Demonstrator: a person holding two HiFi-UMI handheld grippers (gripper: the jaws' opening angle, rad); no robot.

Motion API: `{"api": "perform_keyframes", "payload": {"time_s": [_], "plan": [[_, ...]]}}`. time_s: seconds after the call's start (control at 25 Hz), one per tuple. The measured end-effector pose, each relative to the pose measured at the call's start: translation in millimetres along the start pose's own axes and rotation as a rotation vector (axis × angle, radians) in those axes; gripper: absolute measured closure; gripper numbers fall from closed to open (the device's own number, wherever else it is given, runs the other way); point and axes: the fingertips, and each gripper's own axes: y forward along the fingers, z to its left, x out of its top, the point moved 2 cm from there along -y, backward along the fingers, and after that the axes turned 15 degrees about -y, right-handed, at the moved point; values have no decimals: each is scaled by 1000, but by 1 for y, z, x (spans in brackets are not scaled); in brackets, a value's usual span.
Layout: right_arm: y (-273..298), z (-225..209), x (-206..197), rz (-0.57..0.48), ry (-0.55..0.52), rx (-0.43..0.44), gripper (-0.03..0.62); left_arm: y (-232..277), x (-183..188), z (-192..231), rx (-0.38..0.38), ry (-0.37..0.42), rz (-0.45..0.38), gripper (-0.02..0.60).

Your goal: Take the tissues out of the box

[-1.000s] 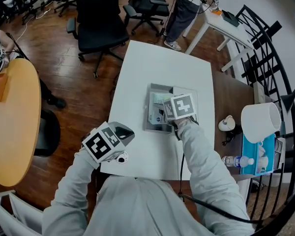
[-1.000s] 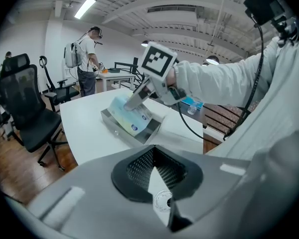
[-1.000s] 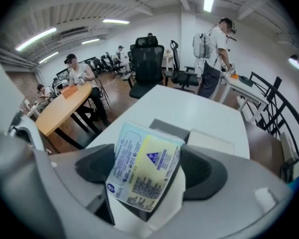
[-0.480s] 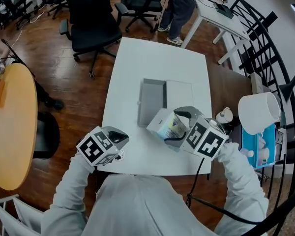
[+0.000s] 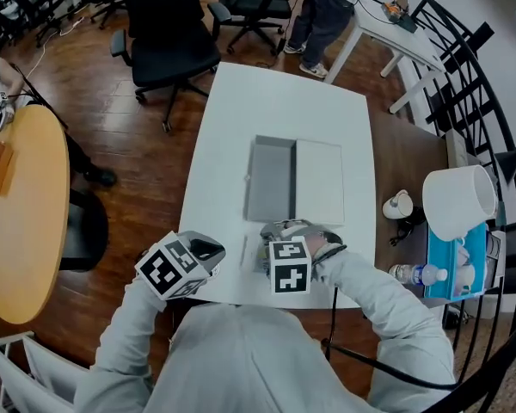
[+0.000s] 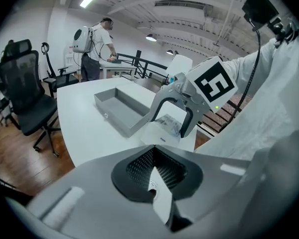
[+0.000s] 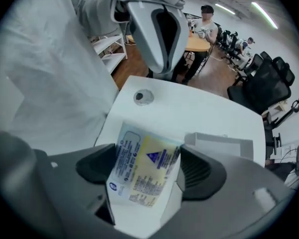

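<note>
The grey box (image 5: 271,179) lies open in the middle of the white table (image 5: 284,110), its lid (image 5: 318,181) flat beside it, and its inside shows bare. My right gripper (image 5: 279,239) is shut on a yellow and blue tissue pack (image 5: 267,255), low over the table's near edge. In the right gripper view the tissue pack (image 7: 142,171) is squeezed between both pads, with the box (image 7: 219,143) behind it. My left gripper (image 5: 208,249) hovers at the table's near left corner, jaws together and empty. From the left gripper view, the right gripper (image 6: 174,116) holds the tissue pack (image 6: 167,128) in front of the box (image 6: 122,108).
A small round disc (image 7: 143,97) lies on the table near the left gripper. Black office chairs (image 5: 168,46) stand beyond the far edge, and a round wooden table (image 5: 21,213) is to the left. A person (image 5: 322,7) stands at a far desk; bottles and a lamp crowd the right.
My right gripper lifted the tissue pack out of the box, swung it right, then brought it to the near edge. The box now lies empty. The left gripper has barely moved.
</note>
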Motion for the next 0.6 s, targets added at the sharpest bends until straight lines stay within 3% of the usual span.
{"api": "perform_keyframes", "payload": {"time_s": [0.32,0.44,0.6], "plan": [[11,-8,11,-98,53,-6,161,-6,-9,5,28,-25,-9,566],[-14,-18,7,-143,85,-71,161,-8,-12,8,29,-30,-6,566],[-79,-30,-13,-266,232,-226,161,-10,-7,8,29,-27,-17,566]]}}
